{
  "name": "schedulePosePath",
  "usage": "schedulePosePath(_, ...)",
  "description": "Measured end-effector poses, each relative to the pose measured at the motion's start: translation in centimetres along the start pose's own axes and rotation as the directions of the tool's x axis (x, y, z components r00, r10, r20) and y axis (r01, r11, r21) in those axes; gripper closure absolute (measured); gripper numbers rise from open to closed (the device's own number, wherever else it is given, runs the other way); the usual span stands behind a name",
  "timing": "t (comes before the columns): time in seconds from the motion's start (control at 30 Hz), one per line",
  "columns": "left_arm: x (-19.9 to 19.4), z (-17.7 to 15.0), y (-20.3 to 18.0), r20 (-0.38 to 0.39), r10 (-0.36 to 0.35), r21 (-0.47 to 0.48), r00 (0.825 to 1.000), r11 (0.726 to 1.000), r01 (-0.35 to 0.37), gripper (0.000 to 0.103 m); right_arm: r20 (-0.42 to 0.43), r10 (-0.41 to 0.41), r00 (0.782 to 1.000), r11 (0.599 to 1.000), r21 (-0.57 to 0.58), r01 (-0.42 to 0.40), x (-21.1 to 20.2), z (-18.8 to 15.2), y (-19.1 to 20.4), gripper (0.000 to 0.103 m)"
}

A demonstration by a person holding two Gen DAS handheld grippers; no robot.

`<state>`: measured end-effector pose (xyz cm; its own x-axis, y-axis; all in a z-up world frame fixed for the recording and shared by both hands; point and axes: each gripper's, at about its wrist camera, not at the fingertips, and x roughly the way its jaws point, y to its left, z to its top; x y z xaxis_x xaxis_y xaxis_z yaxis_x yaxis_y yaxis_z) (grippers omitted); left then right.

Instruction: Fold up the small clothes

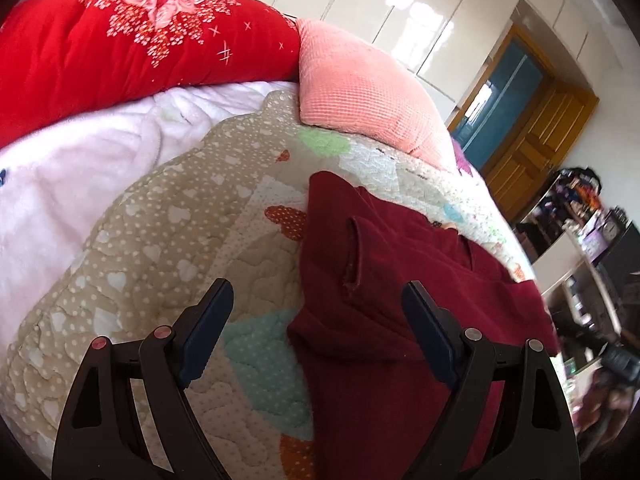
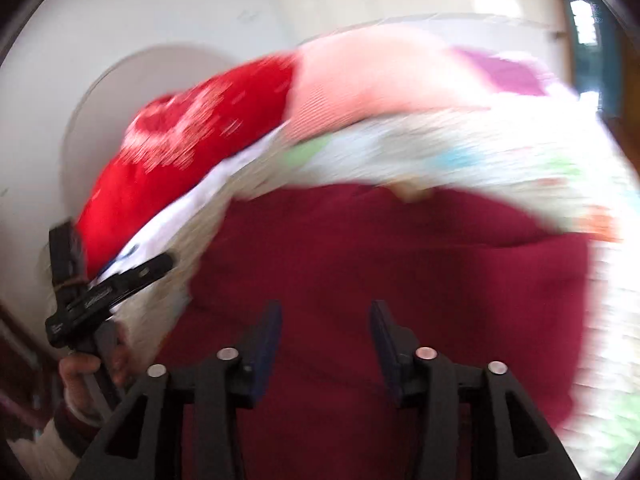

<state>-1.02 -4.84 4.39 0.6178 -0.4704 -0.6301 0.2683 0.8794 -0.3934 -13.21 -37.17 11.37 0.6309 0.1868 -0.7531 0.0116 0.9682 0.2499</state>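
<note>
A dark red garment (image 1: 384,280) lies on a patchwork quilt (image 1: 168,248) on the bed, with a fold or sleeve ridge near its middle. My left gripper (image 1: 318,296) is open and empty, its jaws wide apart above the garment's left edge. In the blurred right wrist view the same dark red garment (image 2: 380,264) fills the lower middle. My right gripper (image 2: 325,314) is open and empty above it. The left gripper (image 2: 116,248) shows there at the far left, held by a hand.
A red floral duvet (image 1: 120,40) and a pink cushion (image 1: 360,88) lie at the bed's far end, with a white blanket (image 1: 60,184) at left. A wooden door (image 1: 540,136) and cluttered shelves (image 1: 580,220) stand at right.
</note>
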Motion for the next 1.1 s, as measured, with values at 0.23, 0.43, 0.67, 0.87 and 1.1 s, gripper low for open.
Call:
schedulePosePath(0.23, 2.6, 0.9, -2.8, -0.044, 0.065, 0.089, 0.997, 0.994, -0.061, 0.016, -0.026, -0.292, 0.956, 0.933, 0.213, 0.291, -4.6, -1.4, -11.2, 0.055)
schedulePosePath(0.43, 5.0, -0.3, -3.1, -0.113, 0.121, 0.157, 0.986, 0.982, -0.103, 0.016, -0.087, -0.198, 0.976, 0.945, 0.246, 0.214, 0.0, -0.9, -12.5, 0.061)
schedulePosePath(0.67, 5.0, -0.3, -2.7, -0.127, 0.103, 0.132, 0.987, 0.987, -0.087, 0.016, -0.106, -0.464, 0.879, 0.871, 0.126, 0.475, 1.2, -1.4, -12.7, 0.074)
schedulePosePath(0.87, 5.0, -0.6, -2.8, -0.125, 0.123, 0.137, 0.984, 0.985, -0.106, 0.016, 0.010, -0.372, 0.928, 0.923, 0.111, 0.369, -3.4, -1.7, -9.4, 0.073)
schedulePosePath(1.1, 5.1, -0.6, -2.8, -0.126, 0.133, 0.145, 0.983, 0.983, -0.115, 0.016, -0.104, -0.324, 0.940, 0.944, 0.029, 0.328, -0.2, -4.3, -8.6, 0.079)
